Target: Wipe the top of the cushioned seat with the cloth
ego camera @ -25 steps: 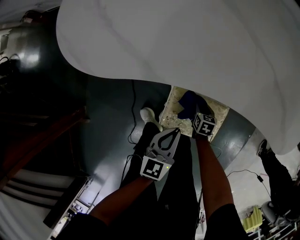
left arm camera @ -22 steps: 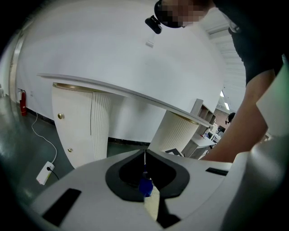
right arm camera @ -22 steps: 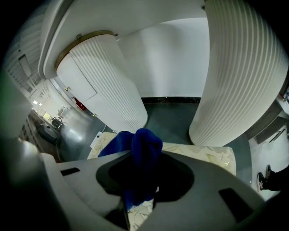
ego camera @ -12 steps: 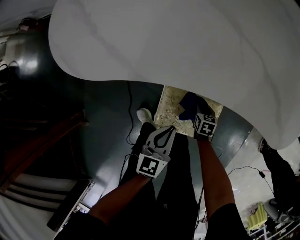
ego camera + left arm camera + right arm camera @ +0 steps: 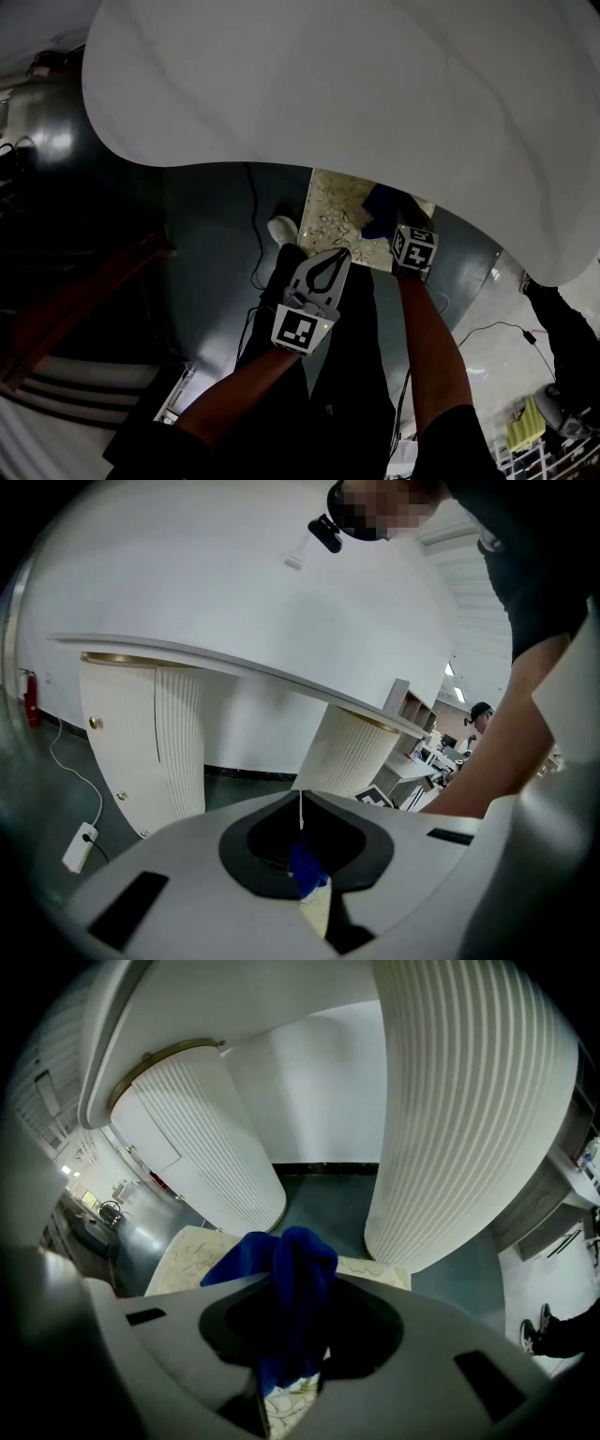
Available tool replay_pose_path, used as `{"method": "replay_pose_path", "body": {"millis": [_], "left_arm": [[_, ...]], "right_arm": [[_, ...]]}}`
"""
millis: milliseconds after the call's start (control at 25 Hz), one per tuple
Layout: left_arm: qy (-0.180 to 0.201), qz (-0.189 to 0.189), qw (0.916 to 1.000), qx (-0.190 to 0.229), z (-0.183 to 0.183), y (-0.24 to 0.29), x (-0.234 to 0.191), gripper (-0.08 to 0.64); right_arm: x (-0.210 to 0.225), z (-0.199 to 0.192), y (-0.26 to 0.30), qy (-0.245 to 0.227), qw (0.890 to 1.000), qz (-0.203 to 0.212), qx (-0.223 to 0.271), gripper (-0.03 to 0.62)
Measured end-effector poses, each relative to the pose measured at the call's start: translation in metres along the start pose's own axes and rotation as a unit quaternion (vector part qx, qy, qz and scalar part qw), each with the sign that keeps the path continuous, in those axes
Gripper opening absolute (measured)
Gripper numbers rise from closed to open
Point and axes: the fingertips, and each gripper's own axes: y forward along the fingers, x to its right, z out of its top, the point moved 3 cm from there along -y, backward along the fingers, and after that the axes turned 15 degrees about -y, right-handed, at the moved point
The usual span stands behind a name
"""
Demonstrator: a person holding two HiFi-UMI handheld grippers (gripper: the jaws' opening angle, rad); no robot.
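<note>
The cushioned seat [image 5: 342, 217] has a cream patterned top and stands on the floor under the edge of a big white table. A dark blue cloth [image 5: 382, 204] lies bunched on its far right part. My right gripper [image 5: 398, 230] is shut on the cloth [image 5: 292, 1269], which hangs through its jaws over the seat [image 5: 187, 1258]. My left gripper [image 5: 341, 254] hovers at the seat's near edge, shut, with nothing in it. Through its jaw loop the left gripper view shows the cloth [image 5: 305, 864] and a strip of seat [image 5: 317, 913].
The white tabletop [image 5: 375, 84] overhangs the seat from the far side. Two fluted white pedestals [image 5: 469, 1101] [image 5: 202, 1147] rise just behind the seat. A white shoe [image 5: 281, 229] and a cable [image 5: 253, 239] are on the dark floor at the left. Another person [image 5: 562, 328] stands at the right.
The left gripper has moved forward and its tip now reaches the seat's near edge. The view has shifted, so the seat sits further left. The right gripper stays shut on the cloth.
</note>
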Motion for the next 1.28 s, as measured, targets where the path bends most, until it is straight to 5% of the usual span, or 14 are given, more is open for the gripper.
{"method": "replay_pose_path", "body": {"millis": [160, 640, 1280], "left_arm": [[-0.03, -0.008, 0.9994, 0.016, -0.003, 0.006, 0.012, 0.02], [-0.023, -0.02, 0.9995, 0.01, -0.003, 0.022, 0.031, 0.02], [-0.022, -0.032, 0.9992, 0.008, 0.001, 0.016, 0.034, 0.02]], "right_arm": [[0.012, -0.004, -0.005, 0.005, 1.0, -0.004, 0.002, 0.117], [0.042, -0.019, -0.015, 0.01, 1.0, -0.017, 0.001, 0.118], [0.1, -0.045, -0.052, -0.001, 0.996, -0.09, -0.03, 0.117]]}}
